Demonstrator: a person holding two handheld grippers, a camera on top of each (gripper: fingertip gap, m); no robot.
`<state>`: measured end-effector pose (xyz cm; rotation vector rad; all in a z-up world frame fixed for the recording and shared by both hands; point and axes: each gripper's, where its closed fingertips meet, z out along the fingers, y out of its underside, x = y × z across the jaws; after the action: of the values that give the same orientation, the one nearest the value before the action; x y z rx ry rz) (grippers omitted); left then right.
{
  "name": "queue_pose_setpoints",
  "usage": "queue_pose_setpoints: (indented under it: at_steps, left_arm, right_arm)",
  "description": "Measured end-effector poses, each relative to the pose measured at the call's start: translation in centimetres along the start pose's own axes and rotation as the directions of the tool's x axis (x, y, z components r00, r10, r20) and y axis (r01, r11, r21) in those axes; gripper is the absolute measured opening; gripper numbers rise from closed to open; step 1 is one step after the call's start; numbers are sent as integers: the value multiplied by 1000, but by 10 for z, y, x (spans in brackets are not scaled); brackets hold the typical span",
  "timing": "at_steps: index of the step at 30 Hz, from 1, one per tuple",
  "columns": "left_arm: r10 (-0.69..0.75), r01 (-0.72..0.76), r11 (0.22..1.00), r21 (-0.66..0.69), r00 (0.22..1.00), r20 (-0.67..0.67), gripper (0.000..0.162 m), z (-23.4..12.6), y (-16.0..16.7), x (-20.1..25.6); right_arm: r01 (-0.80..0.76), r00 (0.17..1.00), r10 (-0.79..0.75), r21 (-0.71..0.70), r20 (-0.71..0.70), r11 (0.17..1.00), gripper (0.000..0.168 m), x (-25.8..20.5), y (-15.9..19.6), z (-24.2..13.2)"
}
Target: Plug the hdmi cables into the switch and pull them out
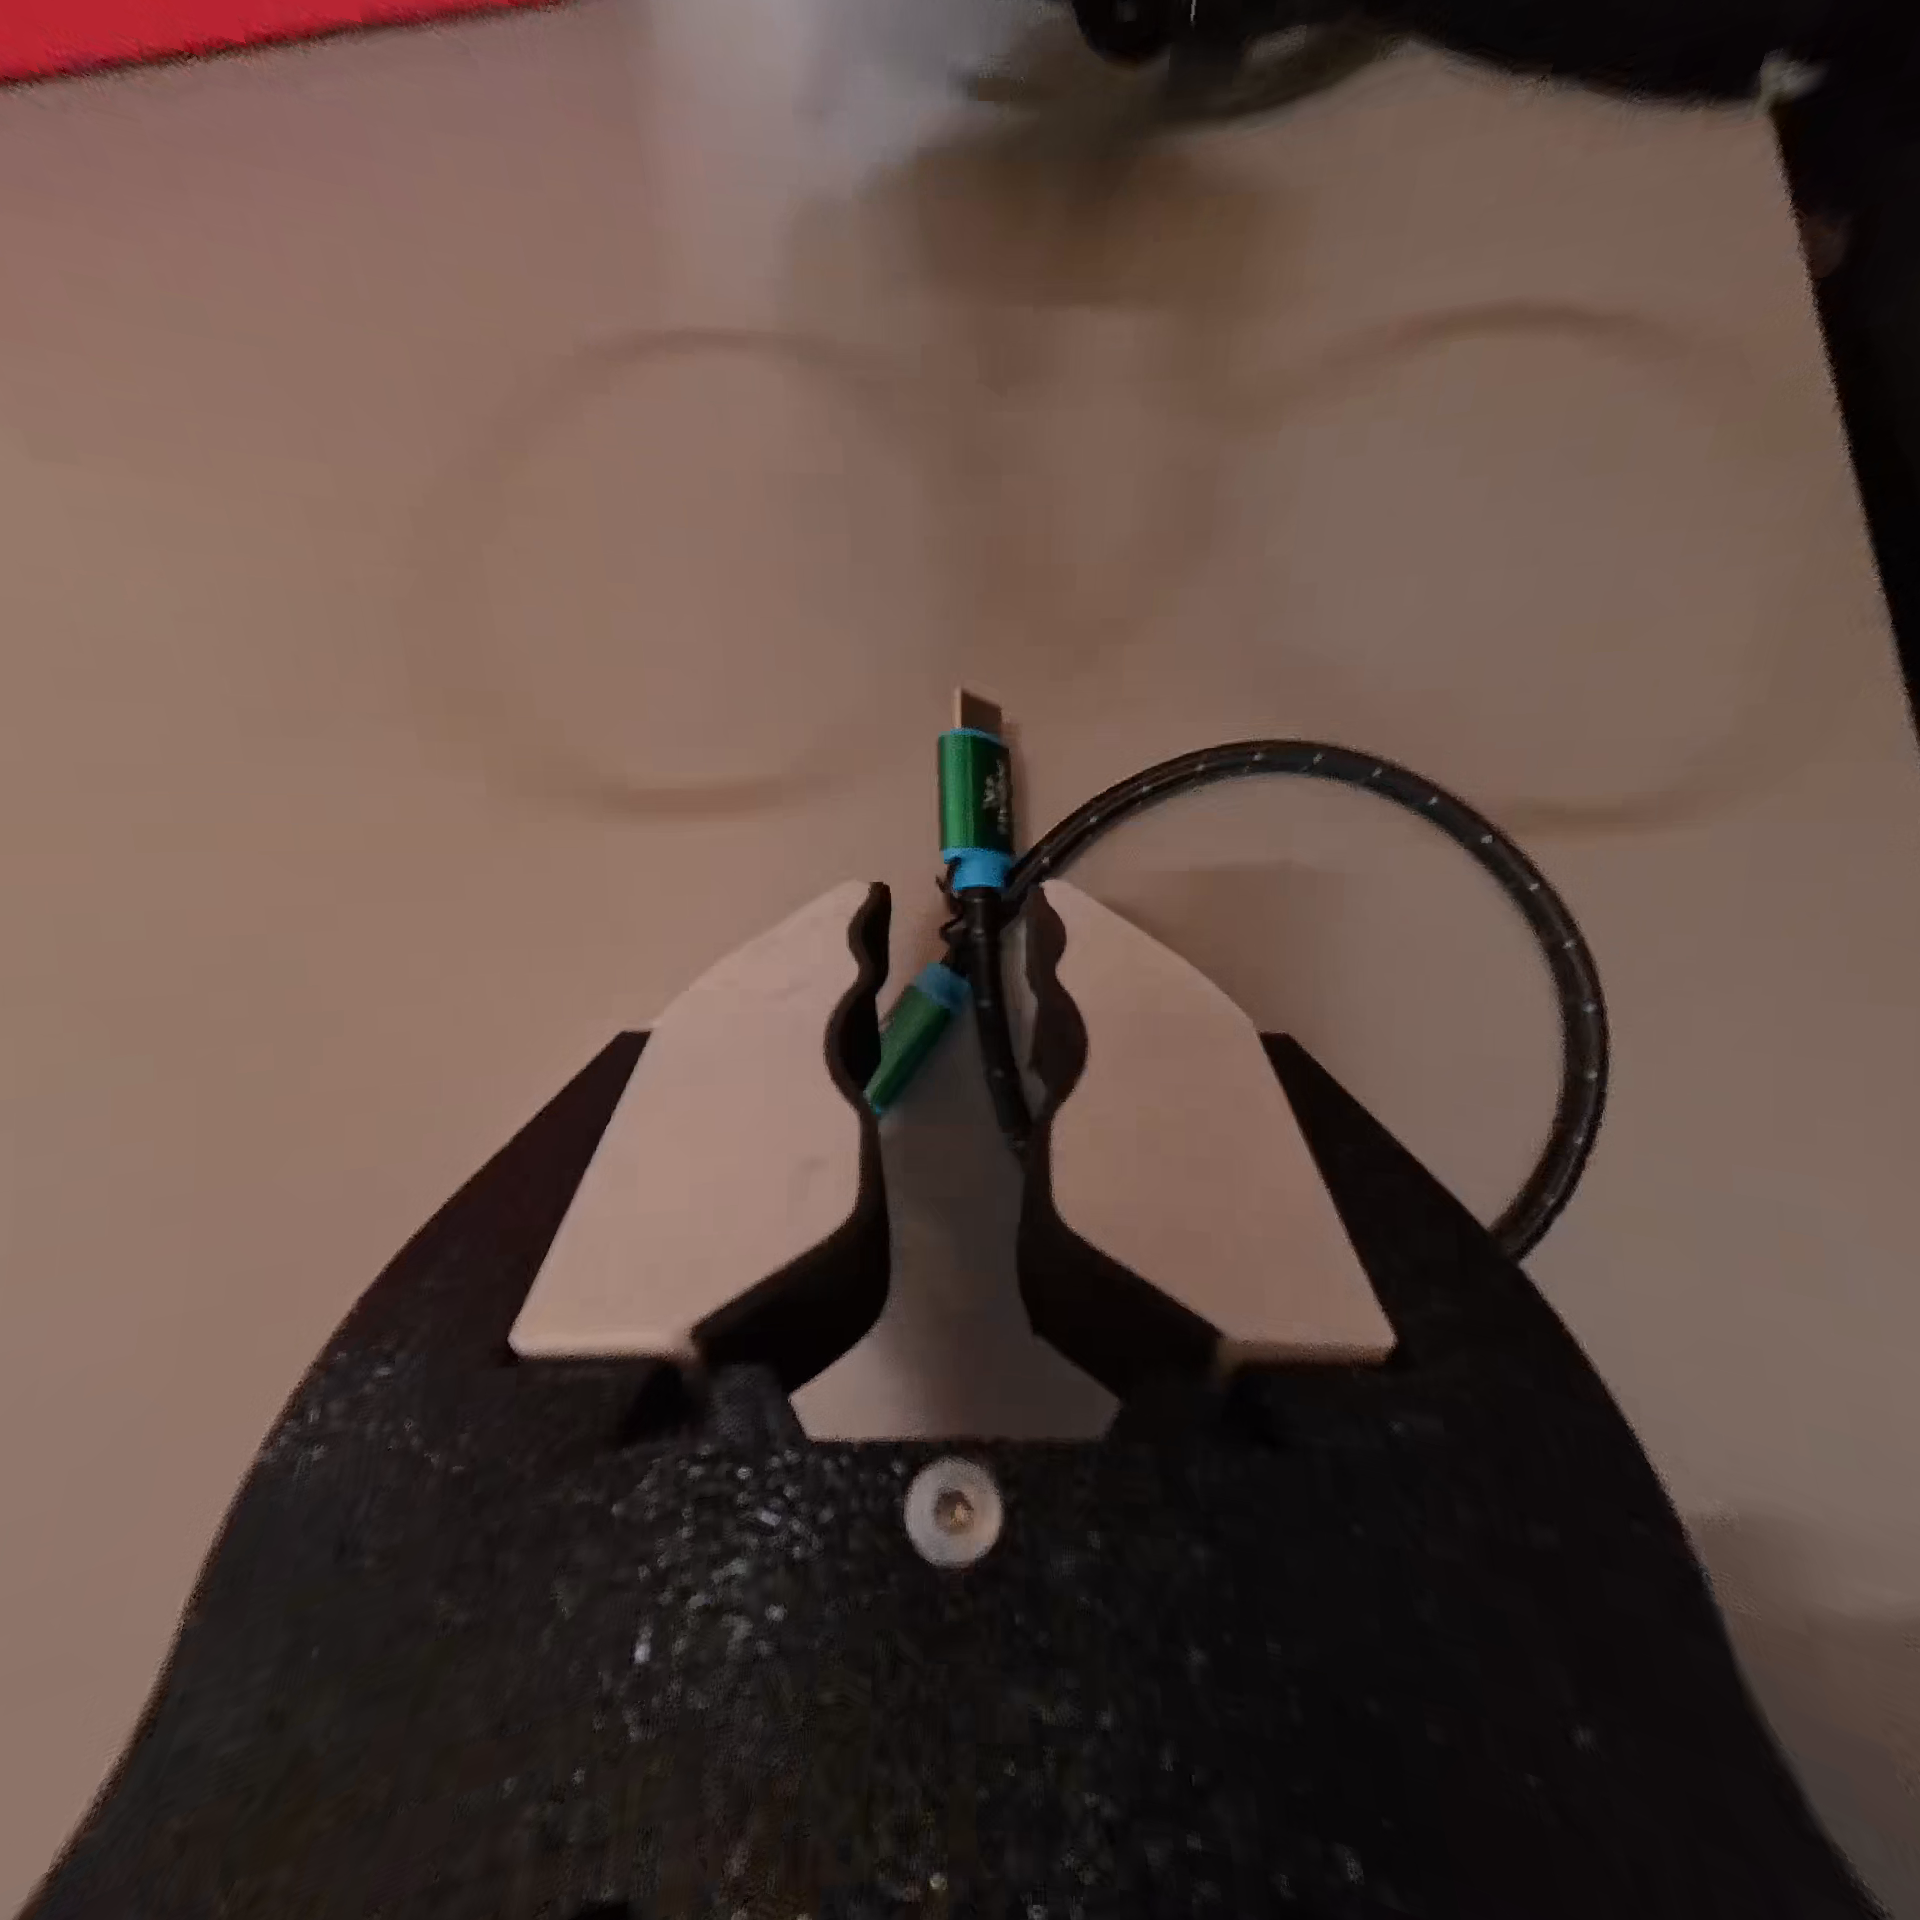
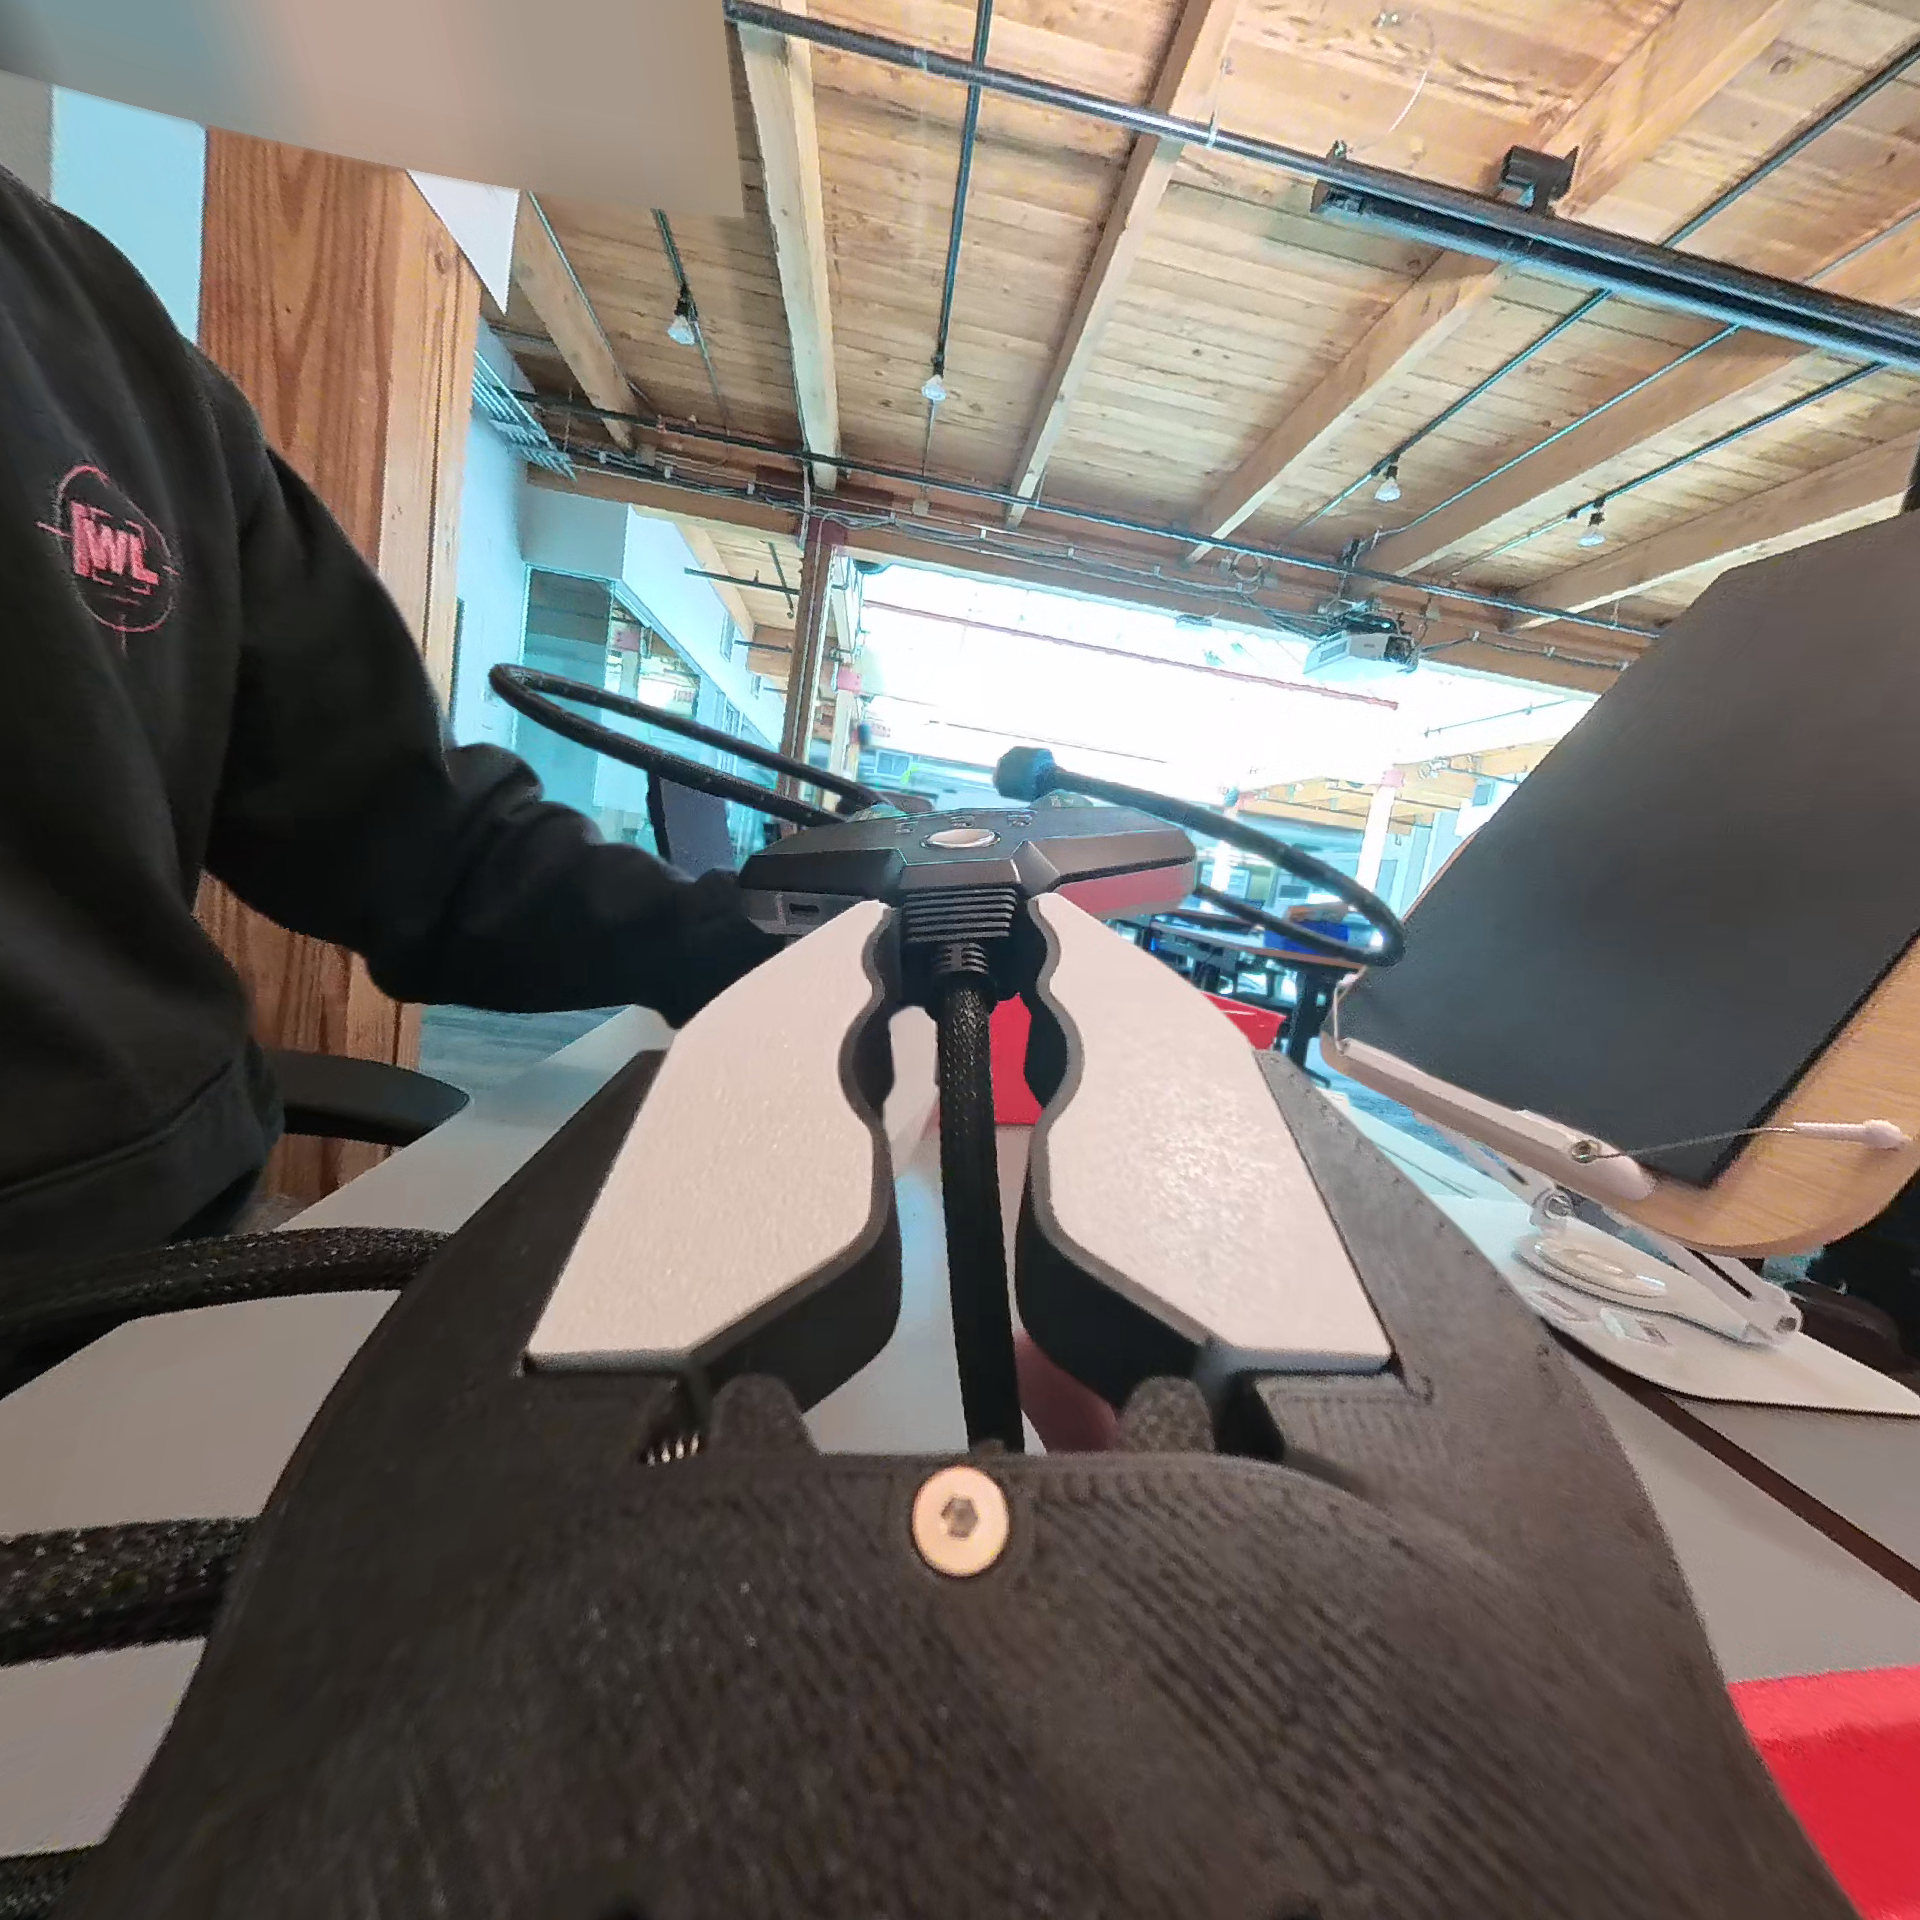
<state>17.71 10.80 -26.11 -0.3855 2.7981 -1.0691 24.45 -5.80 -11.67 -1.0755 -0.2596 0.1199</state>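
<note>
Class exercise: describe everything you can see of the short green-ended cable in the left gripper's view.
The cable is short, with a black braided sheath flecked pale, curling in a loop to the right. Each end has a shiny green metal plug with blue bands. One plug points away, its flat metal tip bare and plugged into nothing. The other lies tilted between the left gripper's fingers, which stand close around the cord.

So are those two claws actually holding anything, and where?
Left gripper pinches the black braided cable behind its green plug; right gripper clamps the black switch's ribbed collar.
</note>
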Motion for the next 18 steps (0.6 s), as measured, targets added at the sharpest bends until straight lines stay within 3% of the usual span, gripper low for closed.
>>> queue_pose_setpoints:
  at_steps: [2, 6, 11, 14, 18]
  left_arm:
    - [2, -3, 1000, 9, 999, 43, 24, 1, 3, 7]
    - [96, -71, 987, -141, 980, 175, 21, 16, 25, 0]
    - [70, -53, 992, -117, 987, 145, 10, 9, 25, -4]
    - [51, -39, 995, -93, 989, 139, 7, -35, 26, -18]
    - [147, -105, 985, -133, 920, 364, 7, -131, 6, -57]
  right_arm:
    - [1, 1000, -1, 0, -4, 1000, 22, 1, -1, -1]
    - [-10, 1000, 10, -5, 26, 1000, 21, -4, 2, 3]
    - [-16, 999, 17, -12, 42, 1000, 22, -7, 4, 4]
    - [-8, 999, 9, -25, 35, 1000, 22, -6, 5, 3]
    - [14, 999, -12, -77, 31, 997, 22, -6, 11, 7]
